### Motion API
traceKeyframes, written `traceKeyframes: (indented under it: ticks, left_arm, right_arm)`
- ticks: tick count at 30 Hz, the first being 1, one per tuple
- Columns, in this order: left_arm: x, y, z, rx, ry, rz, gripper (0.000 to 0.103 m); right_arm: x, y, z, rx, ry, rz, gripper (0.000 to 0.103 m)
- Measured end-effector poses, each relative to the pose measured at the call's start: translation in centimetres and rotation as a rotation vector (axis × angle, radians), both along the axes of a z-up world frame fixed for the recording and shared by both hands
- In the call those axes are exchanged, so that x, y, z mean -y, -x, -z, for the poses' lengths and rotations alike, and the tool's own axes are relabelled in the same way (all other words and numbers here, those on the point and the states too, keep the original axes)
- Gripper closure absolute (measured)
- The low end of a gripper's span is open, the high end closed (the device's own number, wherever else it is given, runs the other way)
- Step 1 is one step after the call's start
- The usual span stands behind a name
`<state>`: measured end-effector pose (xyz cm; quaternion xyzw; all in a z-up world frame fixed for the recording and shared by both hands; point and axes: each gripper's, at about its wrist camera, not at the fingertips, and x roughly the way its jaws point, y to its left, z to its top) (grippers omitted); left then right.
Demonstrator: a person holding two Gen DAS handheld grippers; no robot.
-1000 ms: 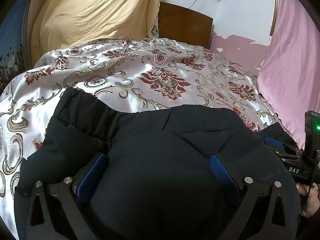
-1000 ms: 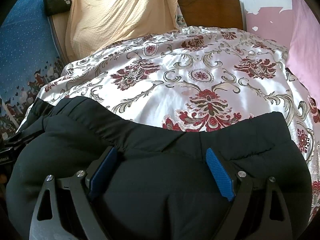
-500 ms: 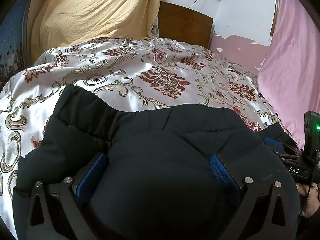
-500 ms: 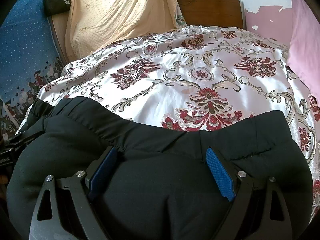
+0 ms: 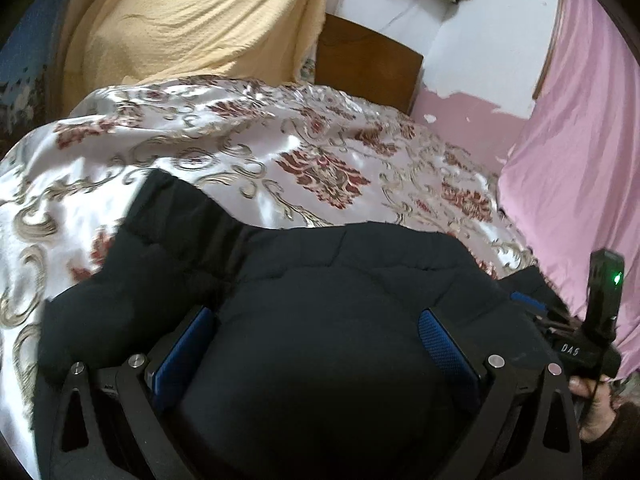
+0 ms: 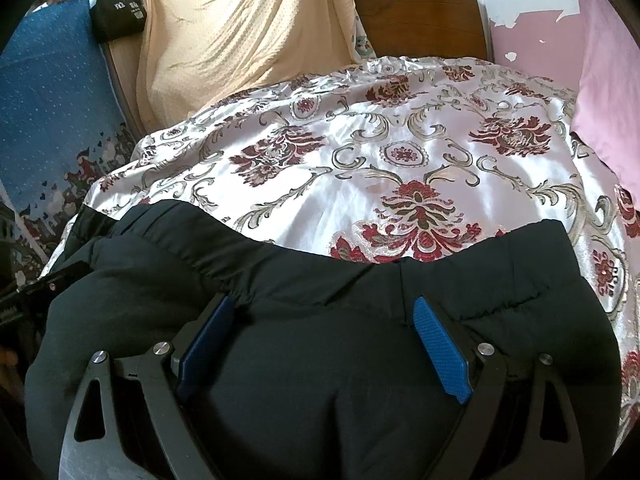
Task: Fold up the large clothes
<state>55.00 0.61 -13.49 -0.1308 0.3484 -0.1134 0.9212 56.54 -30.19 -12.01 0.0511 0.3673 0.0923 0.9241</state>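
Black padded garment (image 5: pixel 320 300) on bed, over satin floral bedspread (image 5: pixel 224 160), near edge closest to cameras. Puffy, quilted seams, elastic hem strip along far edge (image 6: pixel 192 240).

Left tool (image 5: pixel 316 344) spread wide, blue pads (image 5: pixel 182 354) pressed down onto garment, a bulge of fabric between them; not pinched. Right tool (image 6: pixel 320 340) same: wide apart, blue pads (image 6: pixel 440 344) resting on garment top, fabric mounded between, nothing clamped.

Right tool body also seen at right edge of left view (image 5: pixel 600 320), green light on, hand (image 5: pixel 592 400) under it. Left tool partly seen at left edge of right view (image 6: pixel 28 296).

Background: yellow cloth (image 6: pixel 240 36) draped behind bed, wooden headboard (image 6: pixel 420 20), pink curtain (image 5: pixel 580 140), blue patterned fabric (image 6: pixel 48 112), small black bag (image 6: pixel 118 12). Left view slightly blurred.
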Motion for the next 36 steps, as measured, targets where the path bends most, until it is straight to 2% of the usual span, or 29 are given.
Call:
traceKeyframes:
  ticks: [4, 8, 11, 13, 14, 18, 20, 23, 26, 31, 36]
  left_arm:
    - [-2.7, 2.6, -0.7, 0.009, 0.039, -0.077, 0.000]
    - [-5.5, 4.6, -0.7, -0.020, 0.092, -0.129, 0.000]
    - [-6.3, 5.9, -0.5, -0.039, 0.031, -0.141, 0.000]
    - [-6.8, 6.7, 0.0, -0.071, -0.040, -0.170, 0.000]
    - [-7.6, 7.2, 0.5, -0.093, -0.044, -0.179, 0.000]
    - [-11.4, 8.7, 2.9, -0.180, 0.169, -0.199, 0.000]
    - [-12.2, 9.1, 3.2, -0.172, 0.198, -0.180, 0.000]
    - [-11.1, 8.8, 3.3, -0.171, 0.158, -0.114, 0.000]
    - [-10.3, 8.6, 3.4, -0.161, 0.155, -0.044, 0.000]
    - [-10.4, 8.3, 3.9, -0.161, 0.183, 0.017, 0.000]
    - [-10.4, 8.2, 4.4, -0.150, 0.196, 0.063, 0.000]
  right_arm:
    - [0.2, 1.9, -0.9, 0.027, -0.003, 0.002, 0.008]
    - [0.5, 4.1, -1.6, 0.039, -0.002, -0.007, 0.006]
    - [0.5, 5.6, -2.0, 0.041, 0.017, -0.012, 0.005]
    - [0.5, 6.6, -2.3, 0.039, 0.028, -0.019, 0.005]
    - [0.5, 7.1, -2.5, 0.035, 0.034, -0.022, 0.005]
    - [1.6, 10.1, -3.7, 0.043, 0.010, -0.048, 0.004]
    - [2.6, 11.7, -4.3, 0.042, 0.003, -0.066, 0.004]
    - [5.0, 13.5, -4.6, 0.013, 0.052, -0.079, 0.003]
    - [7.7, 13.8, -4.3, -0.019, 0.083, -0.061, 0.003]
    - [11.9, 12.2, -3.5, -0.083, -0.026, -0.034, 0.003]
    - [12.5, 9.1, -2.0, -0.154, -0.084, -0.115, 0.003]
